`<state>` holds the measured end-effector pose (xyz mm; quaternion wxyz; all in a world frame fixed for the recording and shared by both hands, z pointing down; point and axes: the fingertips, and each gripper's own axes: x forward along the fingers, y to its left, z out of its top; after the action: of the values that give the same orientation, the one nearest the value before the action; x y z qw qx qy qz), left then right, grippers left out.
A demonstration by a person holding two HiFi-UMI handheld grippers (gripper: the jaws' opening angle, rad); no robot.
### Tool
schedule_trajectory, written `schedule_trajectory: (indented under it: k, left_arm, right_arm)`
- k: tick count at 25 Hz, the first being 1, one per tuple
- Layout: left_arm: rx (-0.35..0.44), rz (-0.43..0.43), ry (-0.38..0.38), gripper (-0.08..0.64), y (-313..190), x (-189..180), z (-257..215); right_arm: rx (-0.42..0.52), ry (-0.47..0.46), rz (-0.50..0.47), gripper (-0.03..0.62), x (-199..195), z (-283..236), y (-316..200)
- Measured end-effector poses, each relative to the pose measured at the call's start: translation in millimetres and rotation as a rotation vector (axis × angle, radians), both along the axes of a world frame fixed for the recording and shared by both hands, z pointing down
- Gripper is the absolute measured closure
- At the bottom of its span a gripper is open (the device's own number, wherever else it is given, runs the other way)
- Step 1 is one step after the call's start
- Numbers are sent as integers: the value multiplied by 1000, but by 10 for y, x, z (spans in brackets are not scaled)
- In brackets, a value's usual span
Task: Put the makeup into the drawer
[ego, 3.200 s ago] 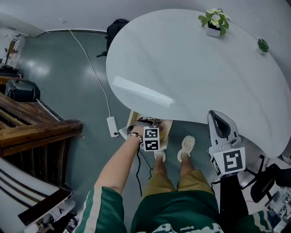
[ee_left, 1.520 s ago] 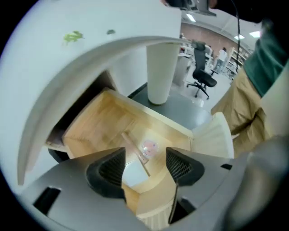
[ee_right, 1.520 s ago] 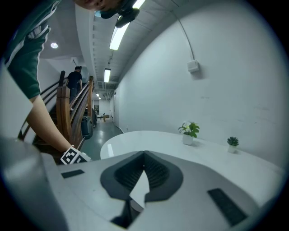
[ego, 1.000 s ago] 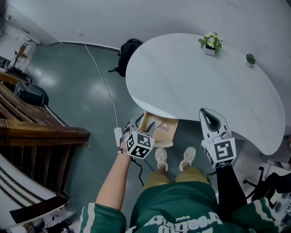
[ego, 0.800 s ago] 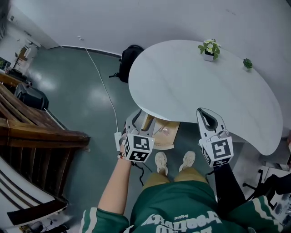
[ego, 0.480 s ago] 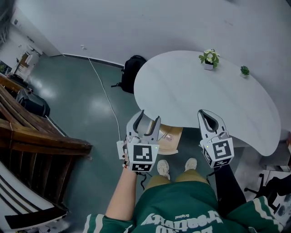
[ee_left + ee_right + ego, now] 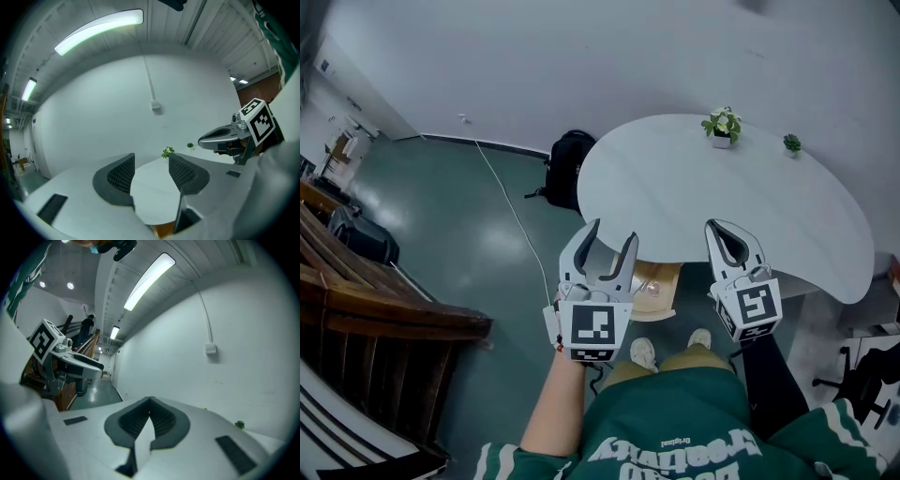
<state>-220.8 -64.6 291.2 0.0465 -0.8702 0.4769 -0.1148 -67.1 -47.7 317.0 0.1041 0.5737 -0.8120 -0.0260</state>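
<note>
Left gripper (image 7: 611, 234), wide and empty, had risen from drawer (image 7: 660, 292); right gripper (image 7: 727, 231) closed, empty; makeup likely stowed.

The light wooden drawer (image 7: 663, 298) juts out open from under the near edge of the white worktop (image 7: 722, 202). A small pale makeup item (image 7: 646, 279), too small to make out, lies inside it.

White rounded surface (image 7: 722, 206) close to white wall (image 7: 581, 56). Two potted plants at its far edge, apart: larger (image 7: 721, 125), smaller (image 7: 790, 143) to right. Black backpack (image 7: 567, 169) on grey-green floor (image 7: 441, 234), just beside surface's left end. White cable (image 7: 511, 208) trails across floor. Wooden stair rail (image 7: 384, 314) at left. Black office chair (image 7: 865, 366) at lower right. Ceiling strip light (image 7: 98, 30) lit. Small wall box (image 7: 156, 107) high on wall.
</note>
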Motion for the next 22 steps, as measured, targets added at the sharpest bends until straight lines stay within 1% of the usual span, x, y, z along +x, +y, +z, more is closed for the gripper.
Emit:
schedule_trajectory:
  k: [4, 6, 7, 8, 9, 17, 22]
  left_arm:
    - [12, 8, 14, 346, 1, -84, -14]
    - [28, -5, 21, 371, -6, -123, -32]
    - [42, -24, 21, 417, -11, -156, -49]
    - [58, -45, 17, 521, -19, -193, -67]
    - [70, -59, 12, 560, -27, -224, -80]
    - [78, -73, 20, 560, -59, -318, -112]
    - [93, -82, 26, 560, -69, -355, -140]
  right_arm:
    - [14, 3, 12, 588, -96, -46, 70]
    - [18, 13, 8, 588, -133, -64, 94]
    - [19, 18, 6, 588, -145, -73, 101]
    - [19, 22, 5, 588, -154, -82, 104]
    - [20, 24, 5, 588, -164, -91, 105]
    - [19, 48, -18, 588, -288, -100, 98]
    - [18, 45, -21, 588, -340, -79, 66]
